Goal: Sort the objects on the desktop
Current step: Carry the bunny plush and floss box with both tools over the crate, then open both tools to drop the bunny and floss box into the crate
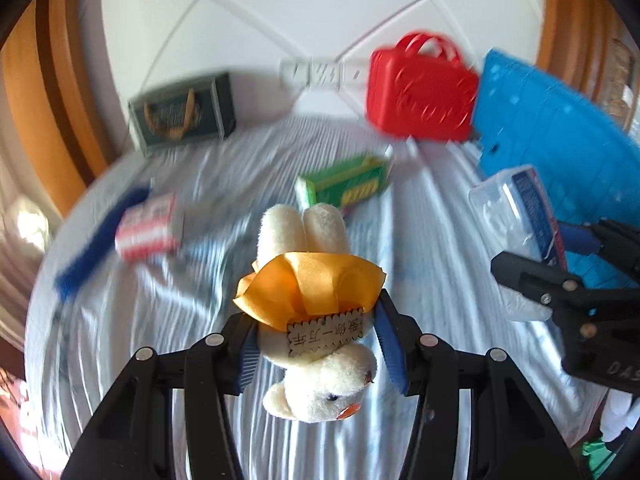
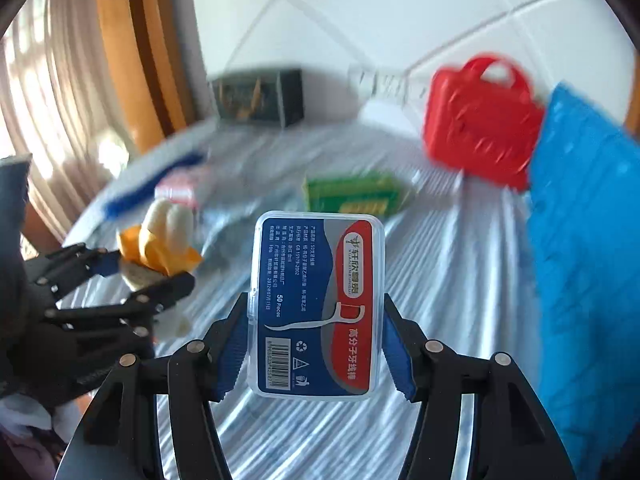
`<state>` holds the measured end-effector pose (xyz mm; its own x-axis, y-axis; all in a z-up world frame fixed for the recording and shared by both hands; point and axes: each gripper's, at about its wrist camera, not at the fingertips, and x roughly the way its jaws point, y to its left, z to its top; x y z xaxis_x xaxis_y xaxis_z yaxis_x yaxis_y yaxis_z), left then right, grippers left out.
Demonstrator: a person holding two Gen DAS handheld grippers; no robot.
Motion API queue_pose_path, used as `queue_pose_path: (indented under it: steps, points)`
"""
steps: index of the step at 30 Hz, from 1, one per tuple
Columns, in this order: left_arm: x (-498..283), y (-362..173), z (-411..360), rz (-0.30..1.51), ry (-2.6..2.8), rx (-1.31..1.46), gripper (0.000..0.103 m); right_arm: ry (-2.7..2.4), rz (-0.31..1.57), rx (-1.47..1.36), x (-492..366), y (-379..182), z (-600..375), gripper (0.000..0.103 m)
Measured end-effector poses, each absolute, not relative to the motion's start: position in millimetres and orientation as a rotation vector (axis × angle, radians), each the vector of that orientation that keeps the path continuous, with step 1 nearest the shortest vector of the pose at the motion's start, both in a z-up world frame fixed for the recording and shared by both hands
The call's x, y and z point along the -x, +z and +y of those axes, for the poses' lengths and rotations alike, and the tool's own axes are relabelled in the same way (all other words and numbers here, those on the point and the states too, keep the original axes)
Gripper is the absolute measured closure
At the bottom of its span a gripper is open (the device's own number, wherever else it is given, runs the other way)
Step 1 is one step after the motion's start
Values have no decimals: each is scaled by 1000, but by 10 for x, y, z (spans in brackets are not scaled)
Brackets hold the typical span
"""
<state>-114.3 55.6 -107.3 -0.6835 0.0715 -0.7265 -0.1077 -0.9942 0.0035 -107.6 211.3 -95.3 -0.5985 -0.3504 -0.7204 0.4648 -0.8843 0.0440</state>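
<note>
Above the striped tablecloth (image 1: 132,320) you have both hands loaded, so the sort looks barely under way by my reading. Still lying on the cloth, up toward twelve o'clock from your grippers, are the green box (image 1: 346,184), the red-and-white packet (image 1: 146,232) at ten o'clock with the blue strip (image 1: 100,240) just beside it, and the dark box (image 1: 184,110) against the wall. The red case (image 1: 420,88) and the blue basket (image 1: 560,148) stand at one to two o'clock; I judge the basket the likely place for things, though nothing shows inside it from here.

Your left gripper (image 1: 316,344) is partly closed, its blue pads pressing both sides of the plush duck (image 1: 316,308), which hangs head toward the camera, clear of the cloth. Your right gripper (image 2: 316,344) is likewise clamped, partway closed, on the lower half of the clear floss-pick box (image 2: 318,304), held upright and lifted off the table, with the basket at three o'clock.
</note>
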Motion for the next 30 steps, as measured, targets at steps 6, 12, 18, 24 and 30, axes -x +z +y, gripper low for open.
queue_pose_path:
  steps: [6, 12, 18, 24, 30]
  points:
    - [1119, -496, 1152, 125, 2773, 964, 52, -2619, 158, -858, 863, -273, 2655, 43]
    - [1086, 53, 1898, 151, 2707, 742, 52, -2807, 73, -752, 699, 154, 3389, 43]
    - [1013, 495, 2777, 197, 2590, 574, 52, -3043, -13, -670, 515, 439, 4342, 43]
    - [957, 723, 3765, 246, 2439, 545, 52, -3208, -66, -751, 457, 424, 5302, 43]
    - [1013, 711, 4722, 334, 2302, 657, 52, -3287, -30, -888, 561, 372, 6049, 43]
